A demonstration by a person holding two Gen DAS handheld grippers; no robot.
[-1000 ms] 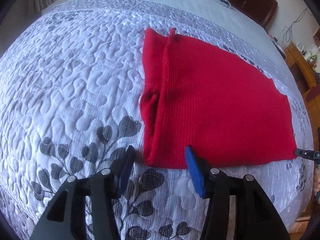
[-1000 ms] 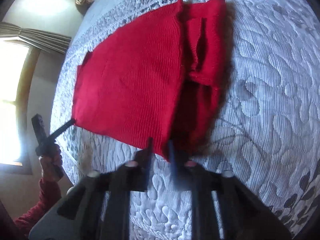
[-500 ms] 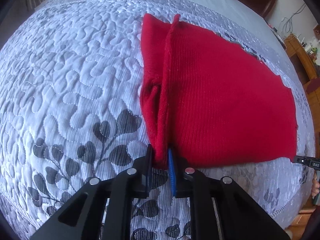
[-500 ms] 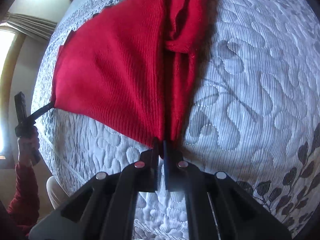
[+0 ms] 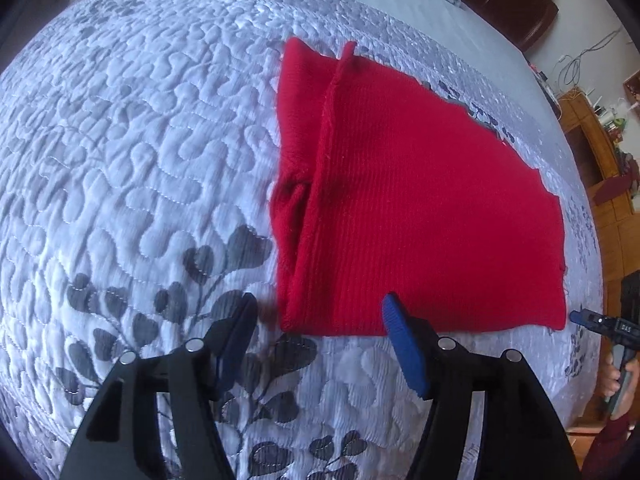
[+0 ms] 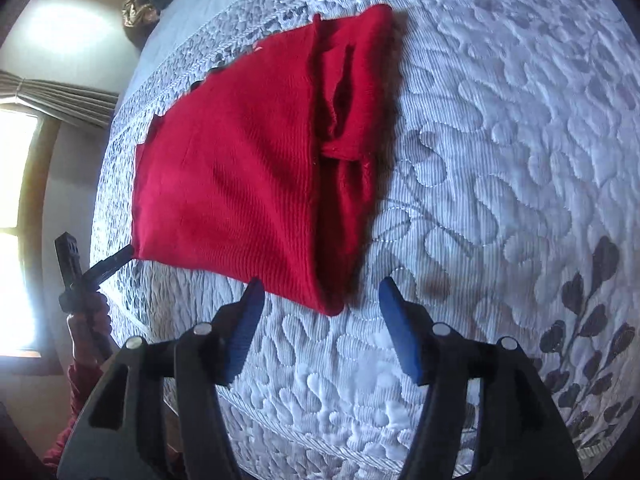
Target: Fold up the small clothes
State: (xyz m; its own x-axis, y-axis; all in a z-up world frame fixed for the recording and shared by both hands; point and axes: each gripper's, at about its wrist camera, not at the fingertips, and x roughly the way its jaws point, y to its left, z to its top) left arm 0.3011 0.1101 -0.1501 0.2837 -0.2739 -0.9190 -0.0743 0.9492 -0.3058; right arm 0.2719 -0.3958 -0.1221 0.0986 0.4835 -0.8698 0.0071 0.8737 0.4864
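A red knit garment [image 5: 420, 208] lies flat on the quilted bedspread, folded, with a raised seam and a bunched strip along one side. It also shows in the right wrist view [image 6: 248, 176]. My left gripper [image 5: 318, 316] is open and empty, its blue pads either side of the garment's near corner. My right gripper [image 6: 320, 298] is open and empty, just short of the garment's other near corner. The right gripper's tip [image 5: 588, 317] shows in the left wrist view beside the garment's far corner; the left gripper's tip [image 6: 116, 260] shows likewise in the right wrist view.
The white and grey bedspread [image 5: 140, 160] with dark leaf prints covers the bed. A dark headboard [image 5: 504, 4] and wooden shelves [image 5: 600, 152] stand beyond it. A window with curtains [image 6: 24, 168] is at the bed's side.
Both grippers were shut on the garment's near corners half a second ago. Both have opened and let go, and the garment lies flat on the bed.
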